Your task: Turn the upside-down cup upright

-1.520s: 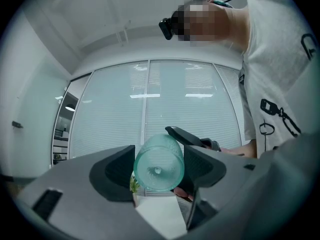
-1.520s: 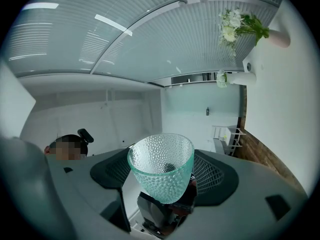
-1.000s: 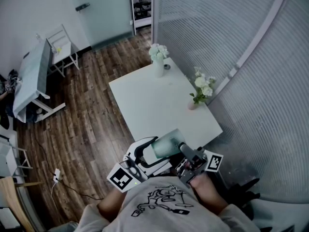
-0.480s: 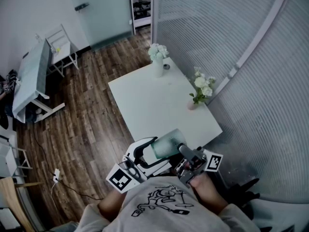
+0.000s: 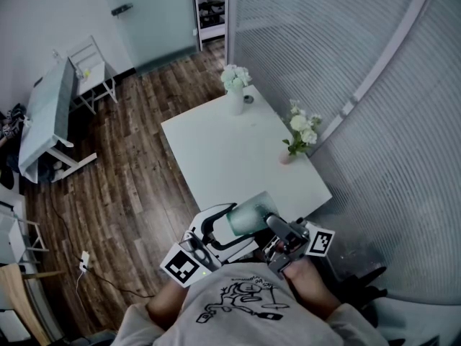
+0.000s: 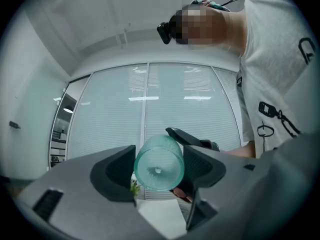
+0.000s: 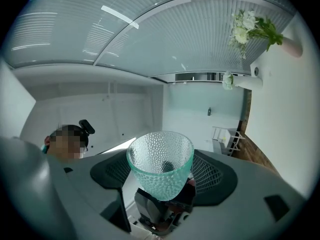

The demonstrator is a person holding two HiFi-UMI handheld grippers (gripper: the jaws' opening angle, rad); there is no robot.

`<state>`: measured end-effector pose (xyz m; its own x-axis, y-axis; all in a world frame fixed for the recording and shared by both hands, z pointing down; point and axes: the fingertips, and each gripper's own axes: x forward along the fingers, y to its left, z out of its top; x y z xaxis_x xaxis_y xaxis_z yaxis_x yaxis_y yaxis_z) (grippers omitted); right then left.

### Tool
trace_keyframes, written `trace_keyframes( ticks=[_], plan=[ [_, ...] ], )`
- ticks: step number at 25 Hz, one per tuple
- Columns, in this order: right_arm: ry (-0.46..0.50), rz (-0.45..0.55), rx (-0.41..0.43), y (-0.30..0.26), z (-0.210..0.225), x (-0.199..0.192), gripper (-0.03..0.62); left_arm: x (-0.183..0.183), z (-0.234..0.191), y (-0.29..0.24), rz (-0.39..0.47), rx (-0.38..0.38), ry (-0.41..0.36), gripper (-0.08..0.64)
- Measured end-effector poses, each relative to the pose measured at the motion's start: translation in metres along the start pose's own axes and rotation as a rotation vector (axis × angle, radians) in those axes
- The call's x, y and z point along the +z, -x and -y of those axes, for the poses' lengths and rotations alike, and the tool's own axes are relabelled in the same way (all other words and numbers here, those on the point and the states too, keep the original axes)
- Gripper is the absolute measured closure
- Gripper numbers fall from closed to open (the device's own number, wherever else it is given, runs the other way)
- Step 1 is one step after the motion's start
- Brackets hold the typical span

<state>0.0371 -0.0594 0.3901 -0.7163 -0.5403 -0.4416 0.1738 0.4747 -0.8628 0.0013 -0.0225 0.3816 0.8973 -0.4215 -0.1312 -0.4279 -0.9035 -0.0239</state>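
Observation:
A clear green dimpled glass cup [image 5: 248, 217] lies on its side in the air, over the near edge of the white table [image 5: 216, 150]. My left gripper [image 5: 232, 225] comes from the left and is shut on the cup's base end. In the left gripper view the round base [image 6: 159, 163] faces the camera, with a pad against each side. My right gripper [image 5: 272, 225] comes from the right, facing the left one. In the right gripper view the cup's open mouth [image 7: 161, 156] faces the camera, and the rim touches both pads.
Two vases of white flowers stand on the table, one at the far corner [image 5: 236, 92] and one by the right edge [image 5: 299, 135]. A frosted glass wall [image 5: 360, 85] runs along the right. Wooden floor [image 5: 130, 179] lies to the left.

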Motion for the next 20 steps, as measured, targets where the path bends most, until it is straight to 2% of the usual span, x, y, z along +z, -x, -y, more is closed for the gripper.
trace_keyframes(
  ticks=[9,20],
  plan=[
    [-0.012,0.008,0.005,-0.0024,0.0022,0.0032,0.215,-0.0073,-0.0012,-0.0042,-0.044,-0.008,-0.017,0.261],
    [-0.018,0.008,-0.002,-0.0027,0.0056,0.0060,0.215,-0.0095,-0.0035,-0.0088,-0.053,-0.002,-0.010,0.259]
  ],
)
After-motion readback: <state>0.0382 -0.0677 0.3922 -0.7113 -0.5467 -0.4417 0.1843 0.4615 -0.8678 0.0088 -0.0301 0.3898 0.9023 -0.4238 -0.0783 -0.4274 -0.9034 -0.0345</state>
